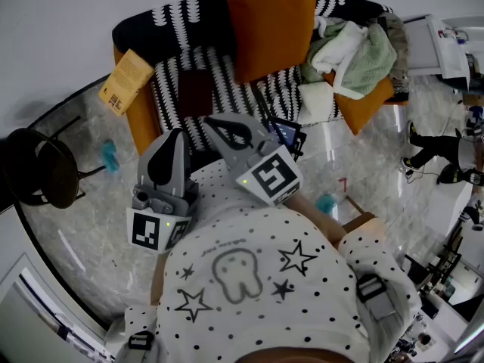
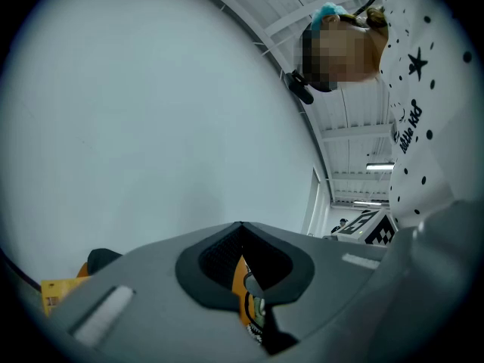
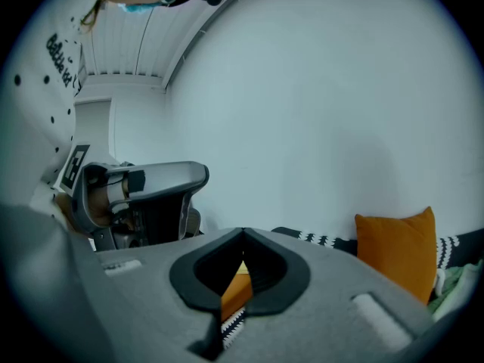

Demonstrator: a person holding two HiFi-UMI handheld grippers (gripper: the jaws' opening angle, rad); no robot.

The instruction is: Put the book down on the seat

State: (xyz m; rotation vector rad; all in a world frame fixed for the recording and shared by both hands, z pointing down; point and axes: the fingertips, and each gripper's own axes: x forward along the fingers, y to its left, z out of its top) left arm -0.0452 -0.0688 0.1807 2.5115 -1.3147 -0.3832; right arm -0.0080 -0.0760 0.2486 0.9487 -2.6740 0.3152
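At the left, a yellow book (image 1: 127, 82) lies flat on the sofa's left arm (image 1: 141, 127), partly over its outer edge, so it is beside the striped seat (image 1: 227, 100) and not on it. Nearer, the left gripper (image 1: 168, 157) hangs short of the sofa with its jaws pressed together on nothing. On the seat just right of the arm sits a dark square (image 1: 195, 91), flat on the stripes; whether it is a second book or a patch of the cover I cannot tell. The right gripper (image 1: 227, 131) is also clenched and empty, pointing at the seat's near edge. Further right are an orange cushion (image 1: 272, 21) and a heap of clothes (image 1: 355, 48). If the dark square is the book meant, it already lies as asked; if the yellow one is, it is off the seat.
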